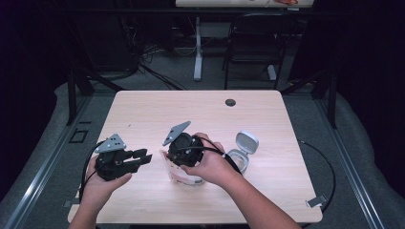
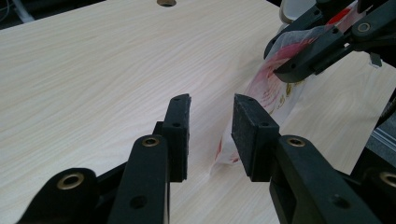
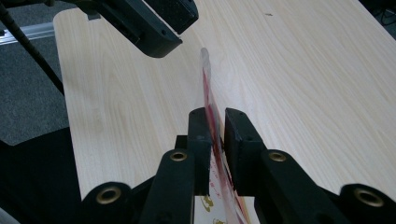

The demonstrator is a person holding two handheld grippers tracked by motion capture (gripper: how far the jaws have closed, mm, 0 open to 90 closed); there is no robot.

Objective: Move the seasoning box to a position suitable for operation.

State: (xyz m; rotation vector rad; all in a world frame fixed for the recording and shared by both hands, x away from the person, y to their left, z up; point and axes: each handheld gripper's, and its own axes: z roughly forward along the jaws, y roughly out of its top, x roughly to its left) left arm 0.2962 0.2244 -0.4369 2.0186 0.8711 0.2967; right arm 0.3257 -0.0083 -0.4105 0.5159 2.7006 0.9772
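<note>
A clear plastic packet (image 1: 180, 175) with red print stands on edge on the wooden table (image 1: 191, 109), a little right of the table's middle near the front. My right gripper (image 1: 168, 162) comes at it from the right, and in the right gripper view its two pads (image 3: 200, 135) sit close against either side of the thin packet (image 3: 207, 79), so my right gripper (image 3: 218, 116) is shut on it. My left gripper (image 1: 144, 157) is held to the packet's left, open, with nothing between its pads (image 2: 180, 126). In the left gripper view the packet (image 2: 275, 91) hangs just right of my left gripper (image 2: 212, 116).
A small white container (image 1: 239, 160) with its hinged lid (image 1: 247, 141) flipped open stands on the table just right of the right hand. A cable hole (image 1: 230, 102) sits near the far edge. Beyond the table are a black chair (image 1: 253, 43) and a desk leg (image 1: 197, 47).
</note>
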